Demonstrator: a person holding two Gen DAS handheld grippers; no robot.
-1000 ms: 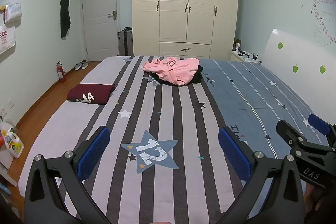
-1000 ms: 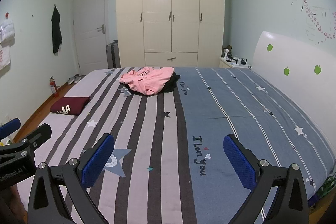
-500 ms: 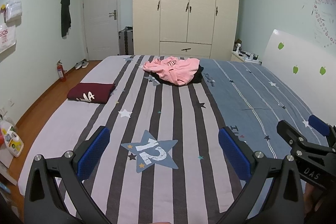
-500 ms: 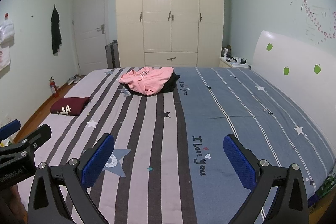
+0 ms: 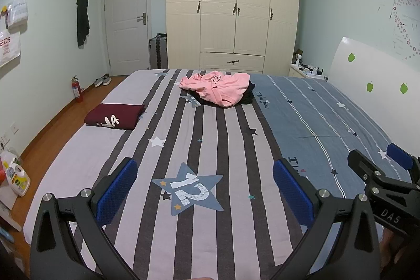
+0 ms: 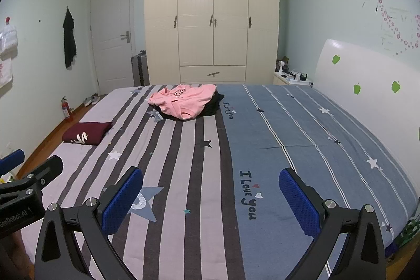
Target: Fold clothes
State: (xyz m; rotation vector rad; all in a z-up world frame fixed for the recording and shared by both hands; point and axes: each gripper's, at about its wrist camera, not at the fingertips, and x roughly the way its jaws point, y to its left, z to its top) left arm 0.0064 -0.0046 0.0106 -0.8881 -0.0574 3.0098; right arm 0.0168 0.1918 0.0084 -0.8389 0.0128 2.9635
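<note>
My left gripper (image 5: 204,194): black angular frame, silver screws, blue mesh-textured pads on the fingers (image 5: 116,190). My right gripper (image 6: 211,201): same build, white "DAS" lettering on its side. "GenRobot.AI" printed on the left unit's side.

We note a dark garment (image 5: 248,96) mostly hidden under the pink top (image 5: 218,87); the right claw (image 5: 393,175) is cut off at the frame's right edge.
</note>
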